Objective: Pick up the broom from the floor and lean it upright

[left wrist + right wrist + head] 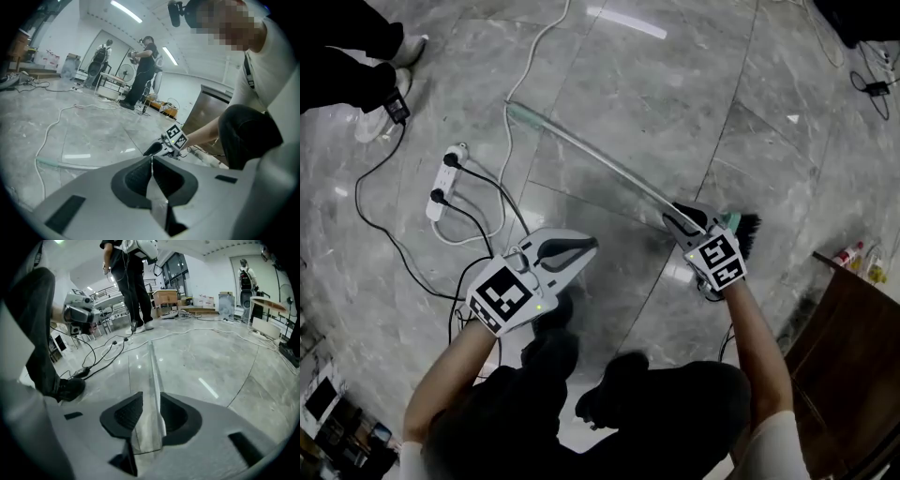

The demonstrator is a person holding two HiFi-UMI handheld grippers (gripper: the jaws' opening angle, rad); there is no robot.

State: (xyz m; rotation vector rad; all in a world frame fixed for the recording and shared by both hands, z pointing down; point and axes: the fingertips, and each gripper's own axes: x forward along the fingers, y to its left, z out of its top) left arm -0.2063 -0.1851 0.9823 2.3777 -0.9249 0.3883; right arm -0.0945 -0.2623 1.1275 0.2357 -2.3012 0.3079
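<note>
Marble floor [694,94], broom handle [591,156] inside open right tool [682,220]

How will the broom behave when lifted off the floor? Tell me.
Probably stiff: the broom handle runs straight. Its glossy surface looks slippery, so it might slide in the jaws. With the right gripper near the bristles, the long end may tip down.

Stretches the left forearm [441,380] and right forearm [759,323] forward and down. Holds the left gripper [584,247] tilted slightly down, jaws pressed together, nothing between. Points the right gripper [678,218] steeper, jaws apart either side of the broom handle [152,373].
</note>
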